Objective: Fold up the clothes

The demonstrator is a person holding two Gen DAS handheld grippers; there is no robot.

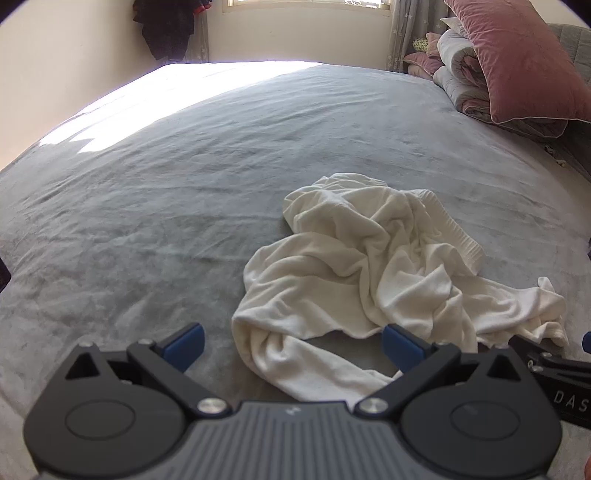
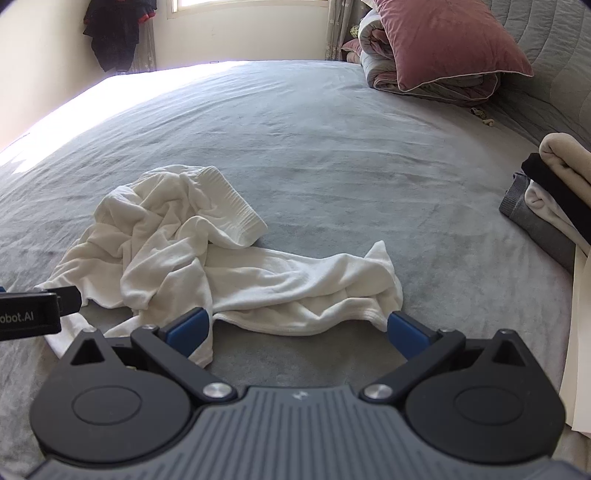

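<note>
Left gripper (image 1: 293, 345): low over the bed, pointing forward along the cover, blue-padded fingers spread wide, holding nothing; near edge of the garment lying between them.
Right gripper (image 2: 298, 330): same low, level pose just right of the left one, fingers wide apart and empty; hem of the garment just ahead.
White garment (image 2: 177, 254): one, crumpled in a heap on the bed, ribbed cuff on top, one part stretched out to the right.
Bed cover (image 1: 184, 184): one, grey, wrinkled, sunlit at the far edge.
Folded clothes stack (image 2: 554, 206): one pile at the right edge, well apart from the garment.
Pink pillows (image 2: 443, 40): at least two, on a rolled quilt (image 2: 384, 74) at the far right.
Dark clothes (image 2: 114, 33): hanging by the window.
</note>
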